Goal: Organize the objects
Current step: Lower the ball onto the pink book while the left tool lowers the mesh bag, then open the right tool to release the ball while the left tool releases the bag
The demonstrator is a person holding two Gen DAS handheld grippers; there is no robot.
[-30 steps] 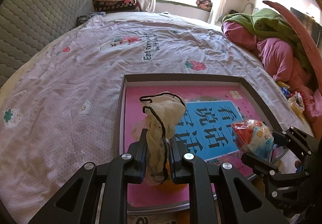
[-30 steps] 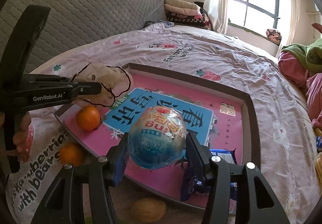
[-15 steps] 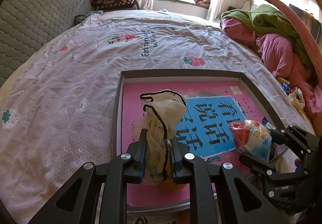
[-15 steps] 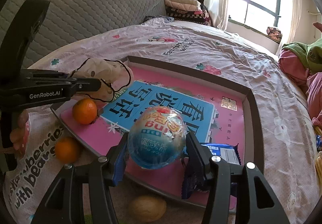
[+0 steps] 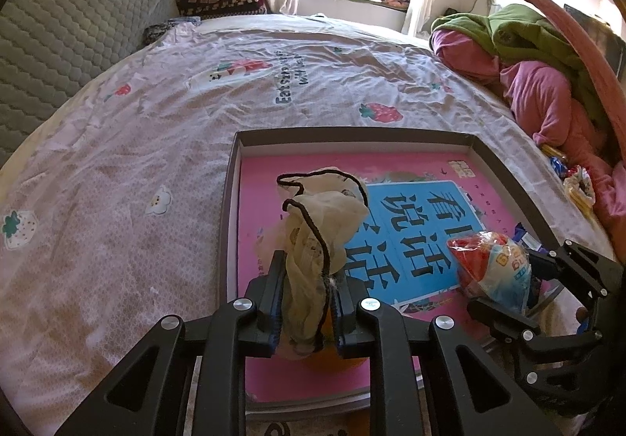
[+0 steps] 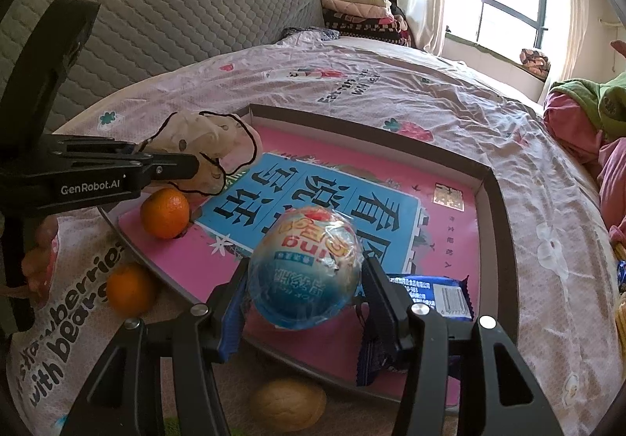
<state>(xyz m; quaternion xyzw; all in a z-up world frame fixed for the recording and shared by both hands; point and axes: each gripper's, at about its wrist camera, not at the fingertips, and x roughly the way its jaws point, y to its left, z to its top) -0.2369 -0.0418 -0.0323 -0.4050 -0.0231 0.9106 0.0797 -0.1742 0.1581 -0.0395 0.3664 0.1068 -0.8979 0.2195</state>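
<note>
Little has shifted since the earlier frames: both hands hover over the tray (image 6: pixel 495 201) as before. The right gripper (image 6: pixel 305 281), jaws half spread, clamps the wrapped ball snack (image 6: pixel 305 271) above the tray's near edge. The left gripper (image 5: pixel 307 303), nearly closed, pinches the cloth pouch (image 5: pixel 313 240) upright, its long axis toward twelve o'clock, directly above an orange (image 6: pixel 165 213).
</note>
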